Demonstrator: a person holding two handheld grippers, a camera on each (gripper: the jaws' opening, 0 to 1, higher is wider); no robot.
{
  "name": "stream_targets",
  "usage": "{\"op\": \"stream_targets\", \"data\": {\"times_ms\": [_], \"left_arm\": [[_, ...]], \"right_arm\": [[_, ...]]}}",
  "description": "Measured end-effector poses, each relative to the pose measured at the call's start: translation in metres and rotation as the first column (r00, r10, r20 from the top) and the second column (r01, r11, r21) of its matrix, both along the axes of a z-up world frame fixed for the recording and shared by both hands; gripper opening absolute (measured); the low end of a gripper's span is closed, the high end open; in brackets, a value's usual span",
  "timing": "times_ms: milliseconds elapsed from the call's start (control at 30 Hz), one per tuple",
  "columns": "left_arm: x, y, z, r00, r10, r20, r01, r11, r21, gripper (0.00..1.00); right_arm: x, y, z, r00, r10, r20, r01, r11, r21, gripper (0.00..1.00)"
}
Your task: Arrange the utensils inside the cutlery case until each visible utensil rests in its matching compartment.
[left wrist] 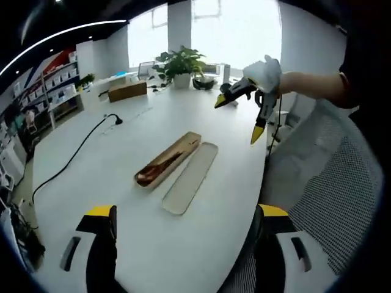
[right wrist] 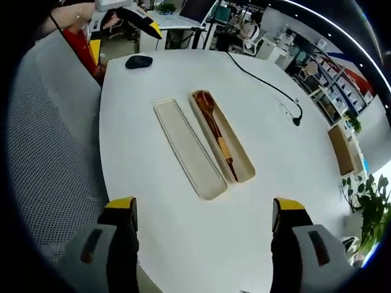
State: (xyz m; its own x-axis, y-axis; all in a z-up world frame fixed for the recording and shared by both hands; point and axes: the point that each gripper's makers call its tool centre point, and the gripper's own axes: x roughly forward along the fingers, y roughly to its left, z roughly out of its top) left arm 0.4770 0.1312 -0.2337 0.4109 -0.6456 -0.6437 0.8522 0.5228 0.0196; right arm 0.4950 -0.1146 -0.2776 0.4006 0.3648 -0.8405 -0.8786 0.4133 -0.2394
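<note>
The open beige cutlery case (left wrist: 193, 137) (right wrist: 247, 173) lies in the middle of the white table. A brown wooden spoon (left wrist: 154, 171) (right wrist: 206, 104) rests lengthwise inside it. The case's flat lid (left wrist: 190, 176) (right wrist: 188, 148) lies alongside, touching or nearly touching it. My left gripper (left wrist: 186, 212) (right wrist: 122, 30) is open above the near table edge, with nothing between its jaws. My right gripper (right wrist: 204, 204) (left wrist: 239, 119), held by a gloved hand, hovers open on the opposite side of the case, also holding nothing. Neither gripper touches the case.
A black cable (left wrist: 73, 155) (right wrist: 263, 79) snakes across the table. A black mouse (right wrist: 138, 61) sits near one table edge. A potted plant (left wrist: 180, 64) and a cardboard box (left wrist: 127, 91) stand at the far end. A grey mesh chair (left wrist: 342, 183) (right wrist: 49, 140) flanks the table.
</note>
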Motion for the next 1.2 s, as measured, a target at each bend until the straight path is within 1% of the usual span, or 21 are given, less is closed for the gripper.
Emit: {"op": "stream_targets", "data": {"times_ms": [133,267,433,500,567,600,633,667,700,733,800,867,900,967,1000,1067,1100,1133,1167,1200], "left_arm": [[0.005,-0.004,-0.007,1.0,-0.012,-0.016,0.012,1.0,-0.002,0.98],[0.008,-0.008,-0.015,0.999,-0.032,-0.034,0.032,0.999,-0.001,0.98],[0.012,-0.01,-0.024,0.998,-0.056,-0.038,0.057,0.998,0.01,0.98],[0.014,-0.012,-0.029,0.997,-0.064,-0.048,0.064,0.998,-0.005,0.97],[0.017,-0.015,-0.034,0.996,-0.065,-0.059,0.064,0.998,-0.022,0.96],[0.021,-0.018,-0.039,0.996,-0.069,-0.047,0.067,0.997,-0.046,0.93],[0.022,-0.02,-0.045,0.996,-0.074,-0.049,0.071,0.996,-0.06,0.92],[0.021,-0.021,-0.055,0.993,-0.084,-0.079,0.08,0.995,-0.052,0.91],[0.02,-0.021,-0.063,0.991,-0.09,-0.099,0.087,0.995,-0.039,0.9],[0.023,-0.023,-0.068,0.99,-0.093,-0.102,0.09,0.995,-0.034,0.88],[0.026,-0.027,-0.076,0.989,-0.1,-0.109,0.097,0.995,-0.038,0.88],[0.028,-0.032,-0.083,0.987,-0.109,-0.121,0.102,0.993,-0.064,0.86],[0.028,-0.034,-0.085,0.985,-0.11,-0.137,0.1,0.992,-0.073,0.86],[0.027,-0.038,-0.091,0.979,-0.127,-0.162,0.116,0.99,-0.075,0.84],[0.027,-0.04,-0.093,0.977,-0.138,-0.16,0.128,0.989,-0.07,0.83],[0.031,-0.041,-0.098,0.98,-0.149,-0.134,0.144,0.989,-0.043,0.85],[0.032,-0.045,-0.1,0.978,-0.159,-0.135,0.153,0.987,-0.049,0.86],[0.032,-0.047,-0.1,0.975,-0.164,-0.147,0.156,0.986,-0.062,0.85],[0.032,-0.05,-0.102,0.972,-0.158,-0.172,0.147,0.986,-0.077,0.85],[0.033,-0.051,-0.103,0.972,-0.155,-0.174,0.143,0.986,-0.079,0.84]], "right_arm": [[-0.002,-0.008,-0.009,1.0,0.001,-0.023,-0.002,1.0,-0.021,0.9],[-0.002,-0.01,-0.015,0.999,0.004,-0.042,-0.005,1.0,-0.021,0.9],[0.001,-0.012,-0.022,0.998,0.01,-0.068,-0.013,0.999,-0.035,0.9],[0.004,-0.011,-0.024,0.997,0.017,-0.074,-0.02,0.999,-0.037,0.89],[0.006,-0.009,-0.03,0.995,0.029,-0.094,-0.033,0.999,-0.037,0.88],[0.007,-0.008,-0.032,0.995,0.037,-0.098,-0.041,0.998,-0.038,0.87],[0.01,-0.006,-0.036,0.994,0.04,-0.103,-0.044,0.998,-0.036,0.88],[0.012,-0.005,-0.038,0.994,0.038,-0.106,-0.042,0.999,-0.035,0.89],[0.013,-0.001,-0.04,0.992,0.05,-0.115,-0.052,0.998,-0.018,0.89],[0.014,0.002,-0.042,0.991,0.063,-0.122,-0.064,0.998,-0.007,0.86],[0.017,0.004,-0.047,0.988,0.064,-0.142,-0.065,0.998,-0.003,0.82],[0.021,0.006,-0.054,0.986,0.071,-0.148,-0.072,0.997,-0.003,0.82],[0.023,0.006,-0.058,0.985,0.075,-0.153,-0.076,0.997,-0.001,0.82],[0.025,0.005,-0.064,0.982,0.078,-0.173,-0.079,0.997,-0.002,0.8],[0.027,0.004,-0.068,0.98,0.08,-0.18,-0.083,0.997,-0.006,0.8],[0.032,0.001,-0.073,0.98,0.082,-0.181,-0.089,0.995,-0.032,0.79],[0.032,-0.001,-0.075,0.978,0.094,-0.188,-0.103,0.994,-0.041,0.79],[0.031,-0.002,-0.076,0.974,0.103,-0.201,-0.114,0.992,-0.048,0.76],[0.032,-0.003,-0.078,0.972,0.102,-0.211,-0.116,0.992,-0.052,0.74],[0.034,-0.003,-0.079,0.972,0.104,-0.212,-0.116,0.992,-0.049,0.72]]}}
